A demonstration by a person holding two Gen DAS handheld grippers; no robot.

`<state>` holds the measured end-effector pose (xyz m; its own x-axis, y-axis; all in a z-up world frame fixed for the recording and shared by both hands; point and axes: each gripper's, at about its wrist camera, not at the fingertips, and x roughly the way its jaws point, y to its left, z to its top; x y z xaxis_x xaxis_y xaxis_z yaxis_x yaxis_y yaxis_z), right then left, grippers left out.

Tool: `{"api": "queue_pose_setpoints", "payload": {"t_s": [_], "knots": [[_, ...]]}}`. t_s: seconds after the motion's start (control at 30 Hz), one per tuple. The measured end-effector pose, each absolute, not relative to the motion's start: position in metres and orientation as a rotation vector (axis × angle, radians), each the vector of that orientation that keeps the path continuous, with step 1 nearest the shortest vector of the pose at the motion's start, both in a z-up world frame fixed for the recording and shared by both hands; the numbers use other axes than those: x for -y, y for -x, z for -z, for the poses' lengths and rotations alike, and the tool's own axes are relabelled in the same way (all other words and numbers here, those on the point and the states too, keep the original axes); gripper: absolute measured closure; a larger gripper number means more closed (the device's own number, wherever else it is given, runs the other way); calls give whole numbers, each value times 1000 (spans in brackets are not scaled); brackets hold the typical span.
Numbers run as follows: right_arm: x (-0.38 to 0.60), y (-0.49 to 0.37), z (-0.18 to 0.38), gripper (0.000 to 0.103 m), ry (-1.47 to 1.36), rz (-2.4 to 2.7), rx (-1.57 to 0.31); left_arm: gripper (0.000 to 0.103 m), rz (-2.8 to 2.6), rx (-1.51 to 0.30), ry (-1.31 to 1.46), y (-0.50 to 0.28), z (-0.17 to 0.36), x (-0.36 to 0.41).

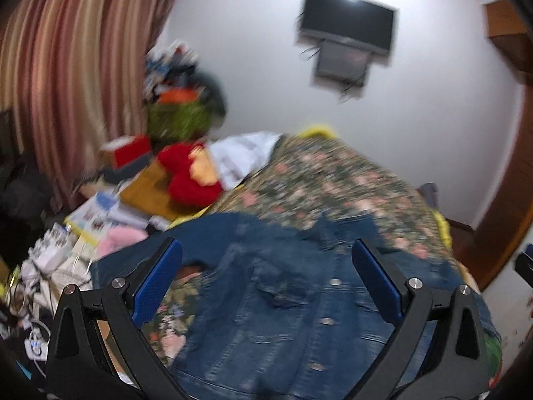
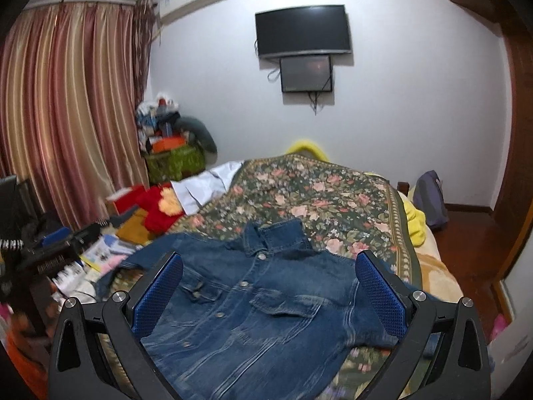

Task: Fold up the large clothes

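denim jacket (image 2: 263,303) lies flat, front up, on the flowery bedspread (image 2: 319,193). both the left gripper (image 1: 266,286) and right gripper (image 2: 268,290) hang above it, fingers wide apart, holding nothing. folding has not started, i think; next, grab a sleeve.

Soft, even indoor light, moderately bright — no hard shadows. The left wrist view is smeared by motion blur, the television (image 1: 348,21) and curtain (image 1: 70,66) streaked; the right wrist view is sharper. Both bend strongly at the edges, with black corners — faint glare on the television (image 2: 303,30) screen.
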<state>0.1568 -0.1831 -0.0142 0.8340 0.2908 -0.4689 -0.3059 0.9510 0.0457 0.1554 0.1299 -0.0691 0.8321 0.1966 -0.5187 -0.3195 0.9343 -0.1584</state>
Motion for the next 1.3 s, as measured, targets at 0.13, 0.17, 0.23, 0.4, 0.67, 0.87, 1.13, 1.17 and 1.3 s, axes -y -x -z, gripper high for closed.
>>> {"api": "queue_pose_setpoints", "payload": {"t_s": [0.13,0.17,0.23,0.4,0.67,0.87,1.13,1.17,1.3], "knots": [[168,-208,31,0,117,-309,-537,0,-348,-648,288,-193,106,-182],[164,-221,36,0,133,-313,-550,0,-361,-679,301,-201,116,-193],[157,-244,45,0,146,-327,-573,0,-377,-735,333,-212,135,-214],[129,-306,81,0,223,-333,-648,1,-319,-845,518,-234,186,-256],[92,-388,158,0,201,-415,-897,1,-247,-917,803,-257,249,-297],[75,-423,230,0,167,-502,-1202,12,-242,-865,947,-278,272,-321],[67,-420,271,0,150,-551,-1350,81,-575,-886,278,-318,229,-284],[67,-418,269,0,152,-548,-1346,82,-588,-880,215,-322,223,-276],[73,-411,252,0,152,-546,-1317,88,-545,-772,36,-328,185,-234]]}}
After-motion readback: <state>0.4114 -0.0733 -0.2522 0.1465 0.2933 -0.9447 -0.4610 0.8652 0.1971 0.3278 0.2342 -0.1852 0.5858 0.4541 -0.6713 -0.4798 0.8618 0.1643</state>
